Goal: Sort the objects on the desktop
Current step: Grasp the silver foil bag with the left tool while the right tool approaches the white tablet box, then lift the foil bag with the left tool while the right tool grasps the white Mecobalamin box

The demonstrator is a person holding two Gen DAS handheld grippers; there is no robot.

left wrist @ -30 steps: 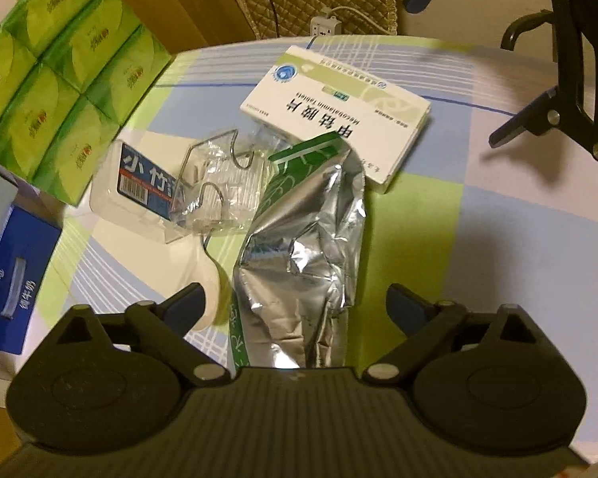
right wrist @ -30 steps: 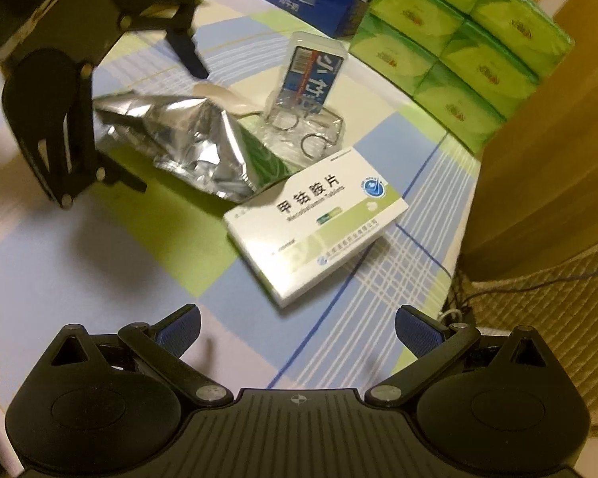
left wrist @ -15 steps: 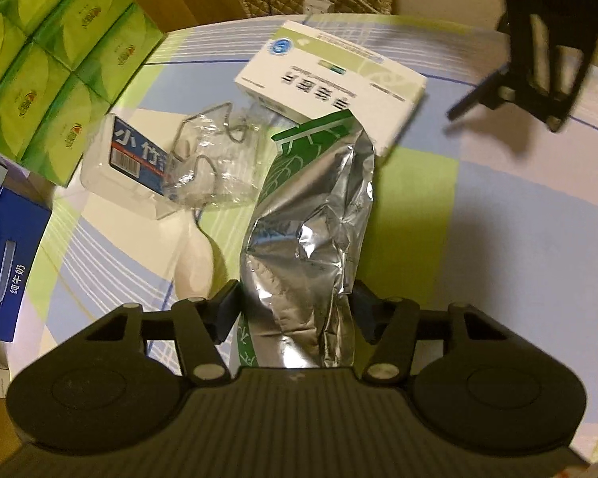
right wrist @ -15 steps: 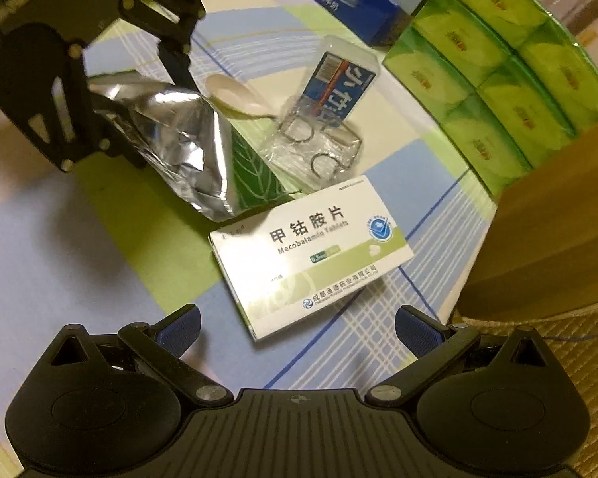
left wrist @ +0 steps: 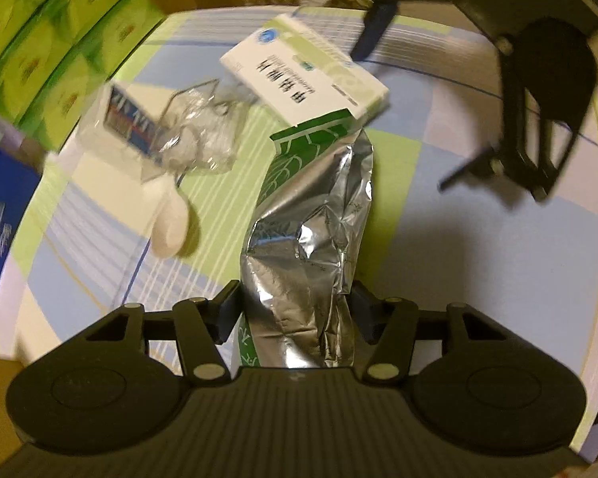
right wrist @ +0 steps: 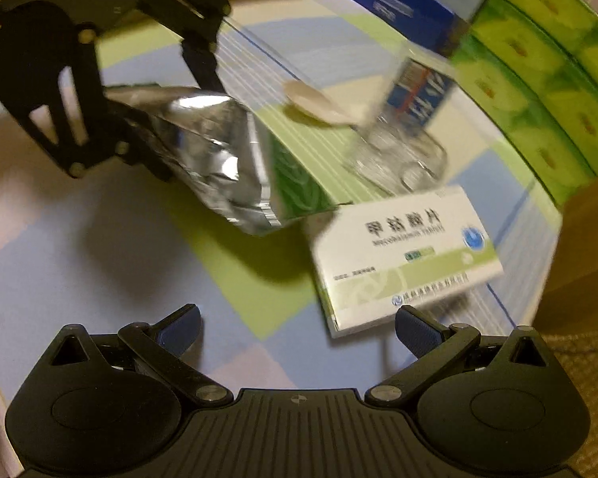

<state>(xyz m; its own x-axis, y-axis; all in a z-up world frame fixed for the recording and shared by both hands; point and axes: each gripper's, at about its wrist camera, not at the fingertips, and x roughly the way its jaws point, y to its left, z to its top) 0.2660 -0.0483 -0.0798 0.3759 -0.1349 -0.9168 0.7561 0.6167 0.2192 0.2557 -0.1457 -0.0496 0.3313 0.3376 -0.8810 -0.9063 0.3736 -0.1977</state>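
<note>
Left claw [left wrist: 295, 310] pinched on crinkled foil pouch [left wrist: 311, 231], centre frame, above checked tabletop [left wrist: 478, 279] | right claw [right wrist: 297, 328] spread wide, empty | white medicine box [right wrist: 402, 255] lower right, just ahead of it

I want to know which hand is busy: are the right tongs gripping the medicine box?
No. The right tongs stand open and empty, with the medicine box lying on the tablecloth just ahead of them.
</note>
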